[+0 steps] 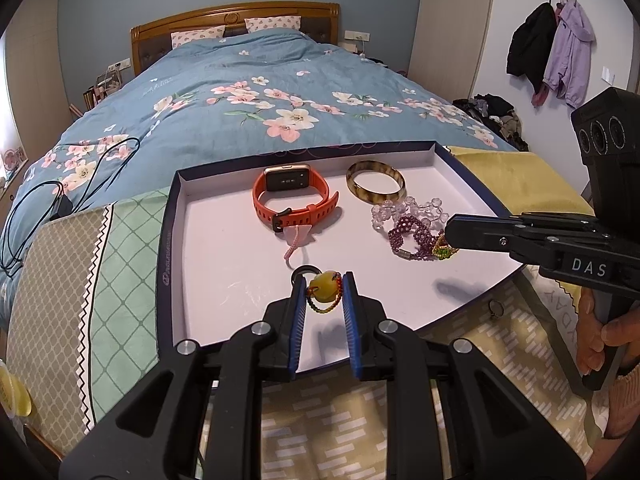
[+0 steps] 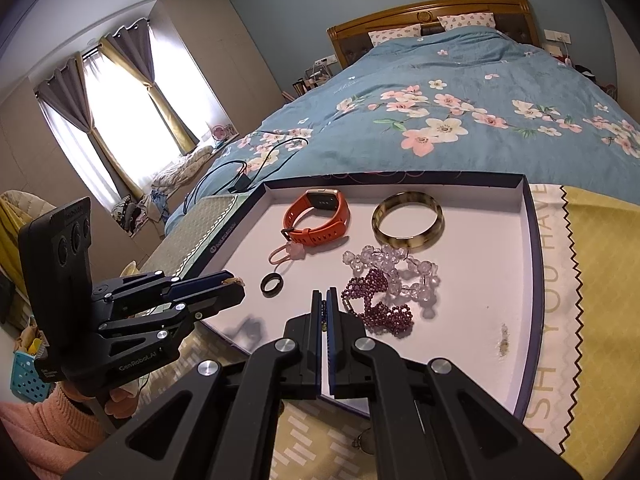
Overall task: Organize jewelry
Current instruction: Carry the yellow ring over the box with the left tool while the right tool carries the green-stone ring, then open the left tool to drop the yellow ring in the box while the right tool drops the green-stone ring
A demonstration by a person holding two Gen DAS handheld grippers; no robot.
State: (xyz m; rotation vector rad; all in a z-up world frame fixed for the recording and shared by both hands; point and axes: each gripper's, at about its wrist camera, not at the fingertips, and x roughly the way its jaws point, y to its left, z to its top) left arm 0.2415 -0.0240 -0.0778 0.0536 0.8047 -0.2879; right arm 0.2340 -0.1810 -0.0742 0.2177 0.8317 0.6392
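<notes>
Yellow-green bead charm (image 1: pixel 323 286) pinched in left gripper (image 1: pixel 324 292) over white tray (image 1: pixel 224 248). Right gripper (image 2: pixel 325 300) fully closed beside purple bracelet (image 2: pixel 380 300), maybe pinching a small beaded piece.

Floral bed (image 1: pixel 248 92), hanging coats (image 1: pixel 552 48)

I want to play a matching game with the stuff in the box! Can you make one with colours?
Things:
1. watch
2. bangle
3. beaded bracelet
4. ring

Colours:
A. purple
B. black
C. orange
D. brown and cream

Pairs: 1-C, 2-D, 3-A, 4-B
</notes>
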